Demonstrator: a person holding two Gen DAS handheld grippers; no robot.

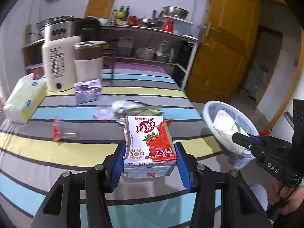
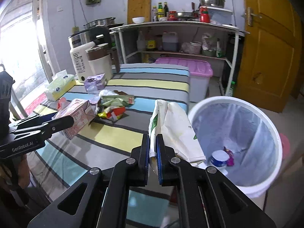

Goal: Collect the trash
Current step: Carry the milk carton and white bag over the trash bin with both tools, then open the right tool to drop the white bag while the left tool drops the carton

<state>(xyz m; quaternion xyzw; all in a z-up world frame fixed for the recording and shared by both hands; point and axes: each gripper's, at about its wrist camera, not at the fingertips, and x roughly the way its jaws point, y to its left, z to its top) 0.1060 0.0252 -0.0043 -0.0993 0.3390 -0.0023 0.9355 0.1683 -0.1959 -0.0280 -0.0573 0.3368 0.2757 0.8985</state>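
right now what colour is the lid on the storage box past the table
Pink, on a pale box; the right wrist view shows it best.

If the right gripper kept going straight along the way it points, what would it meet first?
Probably the white bin: the right gripper, shut on the cream paper bag, aims near its rim, table edge just left. Depth is unclear.

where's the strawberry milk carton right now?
The strawberry milk carton sits clamped in the left gripper, above the striped tablecloth. In the left wrist view, the white trash bin is to its right.
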